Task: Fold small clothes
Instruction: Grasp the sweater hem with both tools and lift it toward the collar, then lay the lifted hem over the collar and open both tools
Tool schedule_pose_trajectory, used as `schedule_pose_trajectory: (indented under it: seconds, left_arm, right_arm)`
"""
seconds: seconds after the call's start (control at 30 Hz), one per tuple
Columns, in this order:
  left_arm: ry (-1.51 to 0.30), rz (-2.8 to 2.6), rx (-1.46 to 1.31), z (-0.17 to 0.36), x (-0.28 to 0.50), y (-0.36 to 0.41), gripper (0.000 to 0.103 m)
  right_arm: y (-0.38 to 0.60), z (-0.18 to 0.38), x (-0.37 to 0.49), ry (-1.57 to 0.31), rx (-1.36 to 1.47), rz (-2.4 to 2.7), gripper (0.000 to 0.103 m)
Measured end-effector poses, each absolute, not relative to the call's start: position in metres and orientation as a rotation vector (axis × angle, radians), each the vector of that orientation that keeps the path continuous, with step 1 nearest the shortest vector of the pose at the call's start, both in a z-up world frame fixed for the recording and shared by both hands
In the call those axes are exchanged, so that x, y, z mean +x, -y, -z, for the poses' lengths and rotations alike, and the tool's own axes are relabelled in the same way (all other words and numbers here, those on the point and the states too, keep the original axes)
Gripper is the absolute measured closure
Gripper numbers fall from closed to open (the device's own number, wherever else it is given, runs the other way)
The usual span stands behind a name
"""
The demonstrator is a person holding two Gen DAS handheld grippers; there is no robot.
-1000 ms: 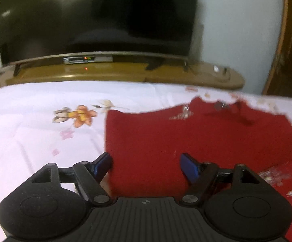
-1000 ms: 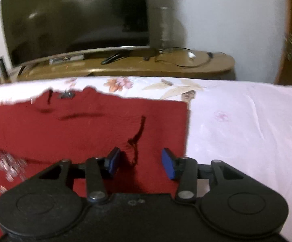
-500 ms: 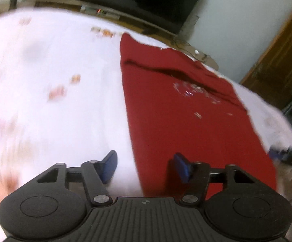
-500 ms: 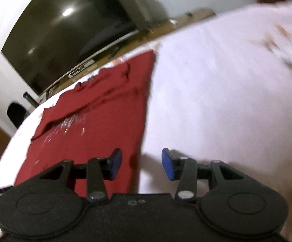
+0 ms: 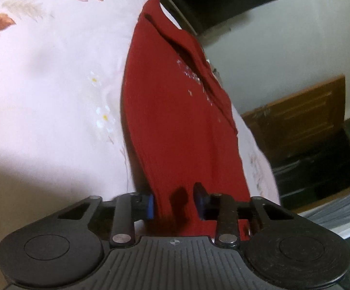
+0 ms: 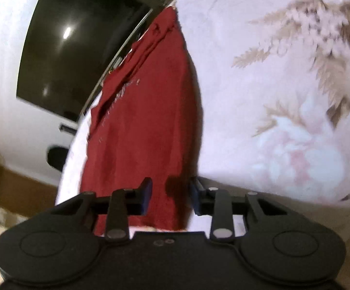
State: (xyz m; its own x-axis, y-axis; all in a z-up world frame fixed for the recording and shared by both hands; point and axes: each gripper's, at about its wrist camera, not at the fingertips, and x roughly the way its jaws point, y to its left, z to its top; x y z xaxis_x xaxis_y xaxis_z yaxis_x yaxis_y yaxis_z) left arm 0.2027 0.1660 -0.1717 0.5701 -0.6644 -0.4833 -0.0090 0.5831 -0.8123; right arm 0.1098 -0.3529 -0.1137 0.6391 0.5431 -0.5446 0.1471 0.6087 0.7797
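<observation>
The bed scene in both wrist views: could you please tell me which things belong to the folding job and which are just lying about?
Part of the job:
- red garment
- left gripper, jaws just closing, cloth between them
- right gripper, likewise
- floral bedsheet, the work surface

Just there:
- television
- wooden cabinet

A bed with a pale pink flowered sheet (image 5: 49,77) carries one thing only: a red garment (image 5: 175,120), which lies flat on the sheet, stretched toward the bed's far edge.
</observation>
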Motion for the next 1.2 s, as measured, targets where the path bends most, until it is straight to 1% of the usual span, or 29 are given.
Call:
schedule_pose_trajectory:
  seconds: [0.03,0.07,0.1,0.13,0.17,0.2,0.27,0.4,0.5,0.57,0.63,0.67,0.73,0.93,1.03,1.2]
  left_arm:
    - [-0.893,0.449,-0.883,0.174,0.206,-0.166,0.076]
    - [-0.897,0.45,-0.883,0.174,0.207,-0.167,0.077]
    - [-0.899,0.451,-0.87,0.175,0.211,-0.164,0.08]
    - [-0.903,0.446,-0.848,0.175,0.214,-0.161,0.089]
    - [-0.91,0.426,-0.825,0.175,0.215,-0.159,0.096]
    - [-0.911,0.414,-0.822,0.175,0.215,-0.159,0.099]
    - [-0.872,0.415,-0.808,0.165,0.215,-0.152,0.099]
    - [-0.785,0.465,-0.769,0.138,0.199,-0.157,0.1]
    - [-0.797,0.44,-0.751,0.144,0.191,-0.167,0.1]
    - [-0.845,0.404,-0.747,0.162,0.192,-0.171,0.1]
    - [-0.82,0.407,-0.798,0.179,0.19,-0.174,0.1]
    - [-0.819,0.406,-0.801,0.178,0.19,-0.175,0.1]
    - [-0.818,0.403,-0.781,0.176,0.19,-0.172,0.1]
    - [-0.797,0.409,-0.827,0.173,0.184,-0.177,0.1]
    - [-0.75,0.409,-0.889,0.173,0.186,-0.181,0.1]
    - [-0.664,0.442,-0.9,0.145,0.205,-0.181,0.1]
  right_arm:
    - [0.352,0.117,0.114,-0.877,0.936,-0.276,0.076]
    - [0.349,0.12,0.121,-0.887,0.945,-0.274,0.086]
    - [0.346,0.122,0.127,-0.897,0.945,-0.273,0.09]
    - [0.344,0.124,0.133,-0.904,0.946,-0.272,0.097]
    - [0.341,0.124,0.137,-0.901,0.936,-0.273,0.097]
    - [0.339,0.124,0.135,-0.895,0.918,-0.279,0.097]
    - [0.334,0.114,0.135,-0.882,0.852,-0.267,0.098]
    - [0.339,0.08,0.113,-0.779,0.762,-0.314,0.098]
    - [0.344,0.06,0.102,-0.749,0.683,-0.322,0.098]
    - [0.345,0.065,0.101,-0.764,0.649,-0.325,0.098]
    - [0.346,0.085,0.106,-0.831,0.609,-0.287,0.098]
    - [0.345,0.102,0.111,-0.884,0.592,-0.252,0.099]
    - [0.355,0.114,0.111,-0.848,0.723,-0.257,0.099]
    - [0.354,0.109,0.11,-0.821,0.711,-0.238,0.098]
    - [0.343,0.097,0.11,-0.783,0.676,-0.247,0.098]
    - [0.339,0.062,0.126,-0.696,0.613,-0.28,0.098]
